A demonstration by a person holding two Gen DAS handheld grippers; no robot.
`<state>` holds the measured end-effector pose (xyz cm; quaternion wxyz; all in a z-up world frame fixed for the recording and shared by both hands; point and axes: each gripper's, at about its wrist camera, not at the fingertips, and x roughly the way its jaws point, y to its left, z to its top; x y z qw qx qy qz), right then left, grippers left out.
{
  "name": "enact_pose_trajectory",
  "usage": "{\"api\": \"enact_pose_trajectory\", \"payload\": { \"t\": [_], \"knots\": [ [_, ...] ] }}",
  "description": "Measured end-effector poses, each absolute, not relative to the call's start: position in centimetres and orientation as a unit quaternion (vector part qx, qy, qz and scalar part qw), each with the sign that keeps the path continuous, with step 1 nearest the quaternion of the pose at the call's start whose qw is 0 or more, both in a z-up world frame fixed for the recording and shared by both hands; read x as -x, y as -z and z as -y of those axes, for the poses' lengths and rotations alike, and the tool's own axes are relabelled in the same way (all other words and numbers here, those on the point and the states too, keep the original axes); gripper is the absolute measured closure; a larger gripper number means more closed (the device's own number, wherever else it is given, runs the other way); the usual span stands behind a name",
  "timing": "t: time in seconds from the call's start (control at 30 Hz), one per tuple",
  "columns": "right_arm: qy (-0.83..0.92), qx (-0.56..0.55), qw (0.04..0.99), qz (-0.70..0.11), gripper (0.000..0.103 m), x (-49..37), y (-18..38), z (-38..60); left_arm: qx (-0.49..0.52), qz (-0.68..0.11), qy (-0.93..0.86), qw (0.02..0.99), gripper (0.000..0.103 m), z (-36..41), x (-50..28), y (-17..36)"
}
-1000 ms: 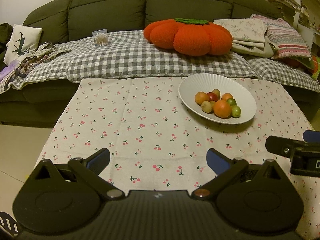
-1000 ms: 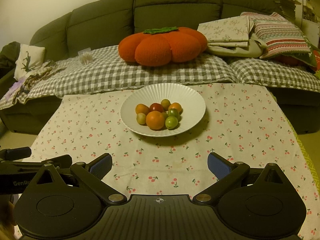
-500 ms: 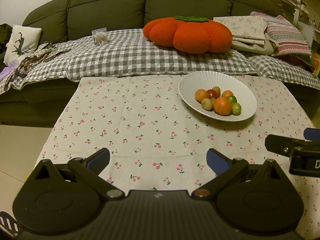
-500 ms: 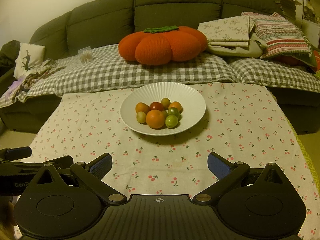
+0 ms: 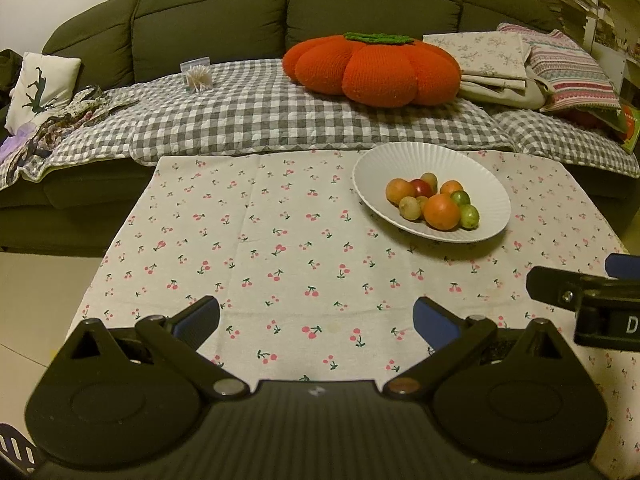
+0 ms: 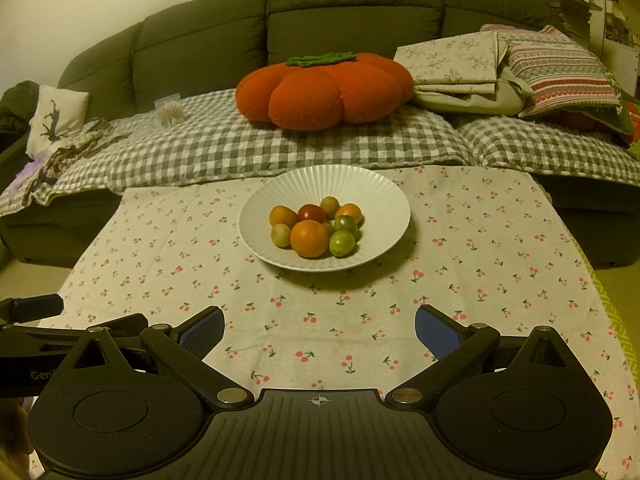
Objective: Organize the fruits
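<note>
- Lowest in each wrist view, my left gripper (image 5: pixel 316 318) and right gripper (image 6: pixel 320 330) have their jaws spread wide and hold nothing, so either could take a fruit.
- They hang over the near edge of the cherry-print tablecloth (image 6: pixel 480 264), well short of the plate.
- At frame centre of the right view, the fruits (image 6: pixel 316 226) lie bunched in the white plate (image 6: pixel 372 188); none lies loose on the cloth. I judge that fits fruit already gathered, or fruit yet to be sorted.
- Farthest, along the top, an orange pumpkin cushion (image 6: pixel 324 90) sits on the sofa (image 6: pixel 352 12).
</note>
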<state>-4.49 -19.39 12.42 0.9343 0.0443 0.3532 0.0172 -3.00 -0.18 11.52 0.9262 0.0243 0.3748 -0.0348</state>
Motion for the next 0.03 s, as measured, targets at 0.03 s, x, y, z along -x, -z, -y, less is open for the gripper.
{"api": "enact_pose_trajectory", "payload": {
  "t": [0.03],
  "knots": [
    [-0.017,-0.044,0.934,-0.353,0.001,4.48,-12.44,19.39,-0.024,-0.375,0.034,0.926,0.001,0.2,3.0,-11.47]
  ]
}}
